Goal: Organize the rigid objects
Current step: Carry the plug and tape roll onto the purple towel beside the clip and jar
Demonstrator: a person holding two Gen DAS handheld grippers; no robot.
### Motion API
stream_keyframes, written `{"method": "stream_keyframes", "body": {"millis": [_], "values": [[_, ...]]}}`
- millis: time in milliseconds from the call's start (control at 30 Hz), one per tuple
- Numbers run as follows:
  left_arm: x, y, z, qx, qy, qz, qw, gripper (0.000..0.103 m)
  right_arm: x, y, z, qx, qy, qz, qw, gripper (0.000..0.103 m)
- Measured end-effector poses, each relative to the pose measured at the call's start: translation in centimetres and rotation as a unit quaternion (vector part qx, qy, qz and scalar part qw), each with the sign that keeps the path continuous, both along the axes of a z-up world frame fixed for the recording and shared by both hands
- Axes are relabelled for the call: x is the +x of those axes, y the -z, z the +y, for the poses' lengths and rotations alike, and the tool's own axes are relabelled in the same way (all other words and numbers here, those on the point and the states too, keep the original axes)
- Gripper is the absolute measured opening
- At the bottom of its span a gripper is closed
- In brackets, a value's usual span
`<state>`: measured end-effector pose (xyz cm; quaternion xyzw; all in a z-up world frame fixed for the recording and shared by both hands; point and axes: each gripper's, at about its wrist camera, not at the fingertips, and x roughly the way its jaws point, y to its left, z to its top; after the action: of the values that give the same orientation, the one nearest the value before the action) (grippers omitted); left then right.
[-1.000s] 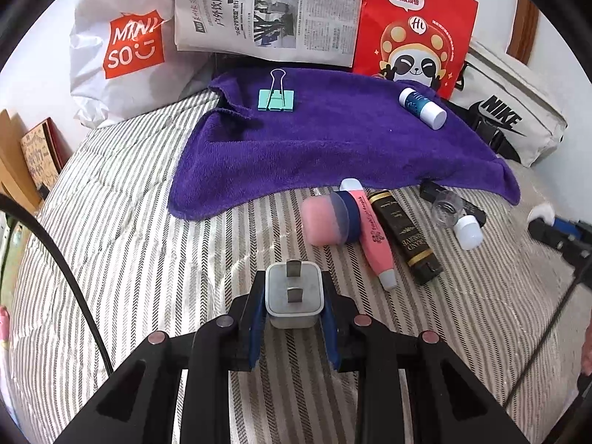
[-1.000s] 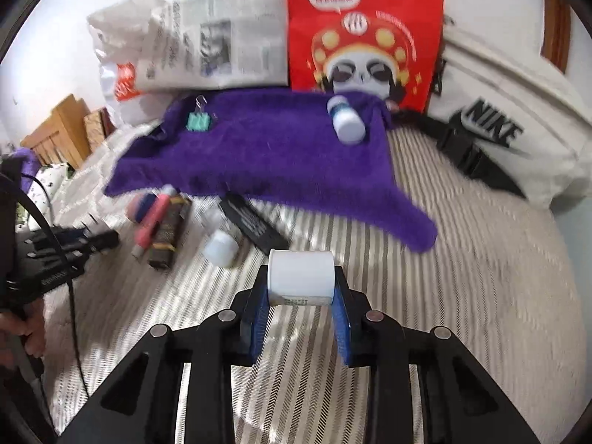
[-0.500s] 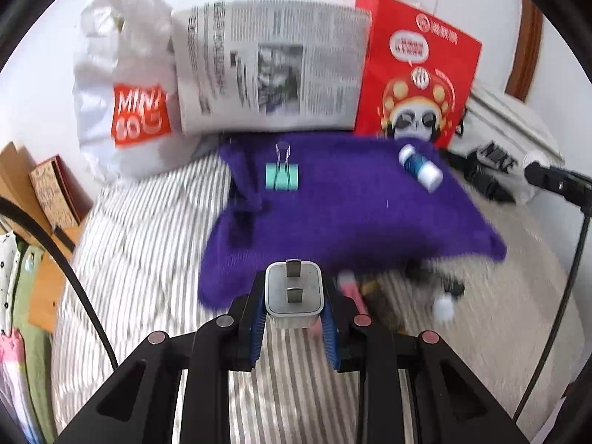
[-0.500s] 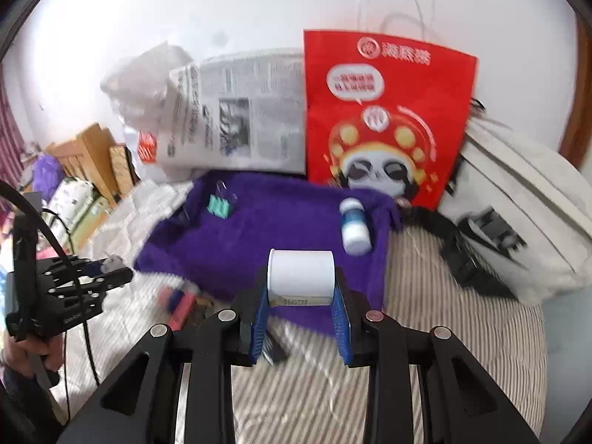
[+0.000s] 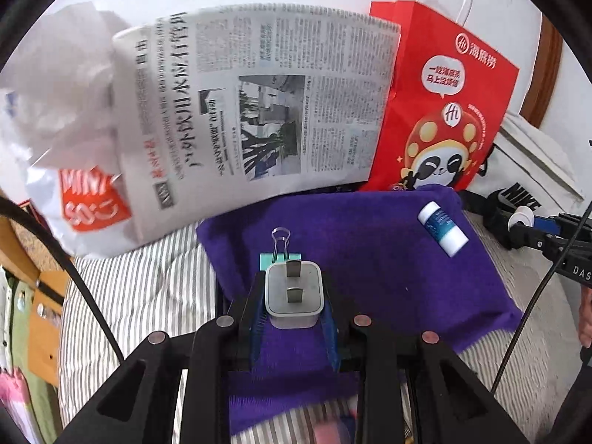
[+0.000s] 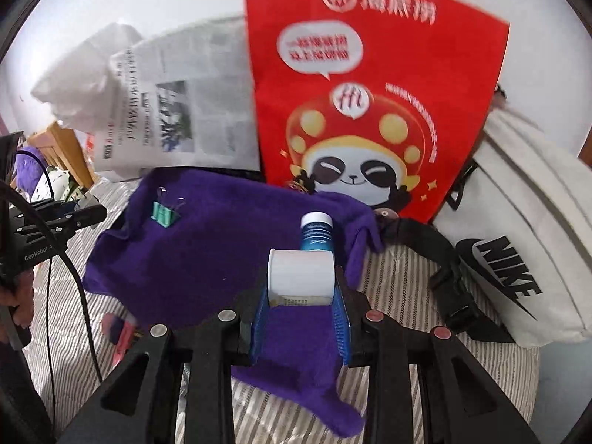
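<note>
My left gripper [image 5: 294,296] is shut on a grey plug adapter [image 5: 294,292], prongs up, held over the purple towel [image 5: 388,281]. A green binder clip [image 5: 279,253] lies just beyond it. A blue-and-white bottle [image 5: 442,228] lies on the towel's right. My right gripper [image 6: 300,288] is shut on a white cylindrical bottle [image 6: 300,273], held over the towel [image 6: 207,255] just in front of the blue bottle [image 6: 316,235]. The clip [image 6: 165,214] lies at the towel's far left. The other gripper shows at the left edge [image 6: 55,218].
A newspaper [image 5: 259,111], a red panda bag [image 5: 440,111], a white Miniso bag [image 5: 74,170] and a white Nike bag [image 6: 518,251] stand behind the towel on the striped bed [image 5: 140,296]. Pink items [image 6: 118,333] lie blurred at the towel's near edge.
Both grippers have moved forward from the striped bedding to above the purple towel, each still holding its object. The loose tubes and bottles have dropped out of view below.
</note>
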<state>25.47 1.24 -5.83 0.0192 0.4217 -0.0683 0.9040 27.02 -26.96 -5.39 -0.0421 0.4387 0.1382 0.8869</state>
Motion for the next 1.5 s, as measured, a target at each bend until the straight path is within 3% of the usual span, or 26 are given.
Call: {"method": "stream_keyframes", "body": {"millis": [267, 400, 533, 1167, 1500], "values": [[1.5, 3.1, -0.4, -0.002, 0.011, 0.032, 0.9994, 0.025, 1.1, 2.4, 0.4, 0.014, -0.022, 0.039, 0.999, 0.031], [1.3, 4.1, -0.2, -0.001, 0.012, 0.04, 0.9991, 0.025, 1.1, 2.7, 0.2, 0.013, -0.016, 0.036, 0.999, 0.031], [1.7, 4.4, -0.2, 0.0, 0.014, 0.042, 0.999, 0.025, 1.4, 3.0, 0.1, 0.021, -0.016, 0.041, 0.999, 0.031], [2.5, 5.1, 0.7, -0.006, 0.01, 0.06, 0.9981, 0.025, 3.2, 9.0, 2.5, -0.047, -0.044, 0.111, 0.992, 0.031], [2.8, 6.2, 0.3, 0.007, 0.013, 0.071, 0.9974, 0.025, 3.8, 9.6, 2.5, -0.053, -0.038, 0.106, 0.992, 0.031]]}}
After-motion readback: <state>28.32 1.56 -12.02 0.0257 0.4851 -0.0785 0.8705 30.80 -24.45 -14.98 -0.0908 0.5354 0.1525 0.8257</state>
